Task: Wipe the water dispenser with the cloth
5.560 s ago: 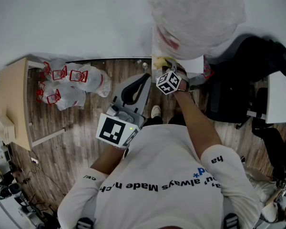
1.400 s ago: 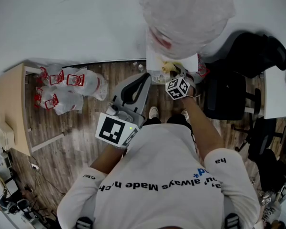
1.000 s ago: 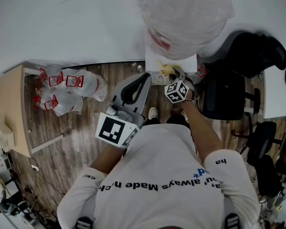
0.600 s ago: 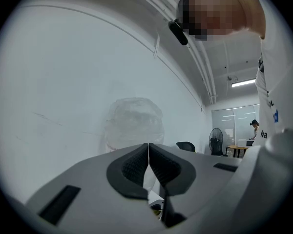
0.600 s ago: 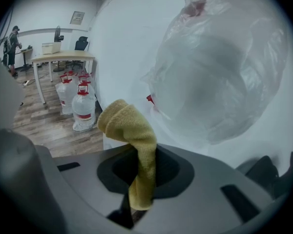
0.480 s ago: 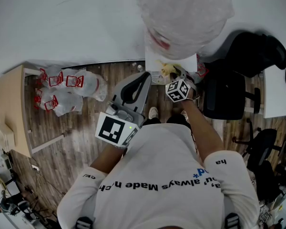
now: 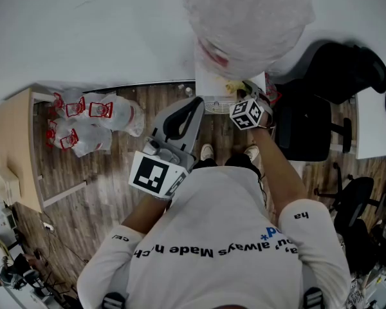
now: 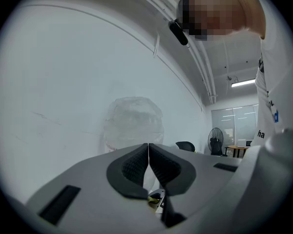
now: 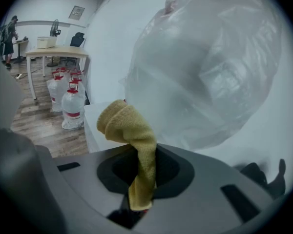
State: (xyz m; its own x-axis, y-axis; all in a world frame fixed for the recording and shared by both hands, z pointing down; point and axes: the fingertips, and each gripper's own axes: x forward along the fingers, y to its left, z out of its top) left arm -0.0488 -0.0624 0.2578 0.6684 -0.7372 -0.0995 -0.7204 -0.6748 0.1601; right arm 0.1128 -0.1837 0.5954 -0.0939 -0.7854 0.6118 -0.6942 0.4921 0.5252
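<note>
The water dispenser's white body (image 7: 213, 84) stands against the wall, and its bottle (image 7: 248, 18) is wrapped in clear plastic. My right gripper (image 7: 244, 95) is shut on a yellow cloth (image 7: 233, 85) at the front edge of the dispenser's top. In the right gripper view the cloth (image 9: 124, 121) sticks up from the right gripper (image 9: 140, 167), with the wrapped bottle (image 9: 210, 67) close behind and the white body (image 9: 95, 126) below. My left gripper (image 7: 194, 108) is shut on nothing, held back left of the dispenser. In the left gripper view its pads (image 8: 136, 164) touch, and the bottle (image 8: 134, 123) shows beyond.
Several bagged water jugs (image 7: 90, 118) lie on the wooden floor at the left, beside a light wooden table (image 7: 16, 147). A black office chair (image 7: 309, 127) stands right of the dispenser, and a white desk (image 7: 376, 124) lies further right.
My right gripper has moved a little to the right and toward the dispenser with the cloth. The left gripper has stayed where it was.
</note>
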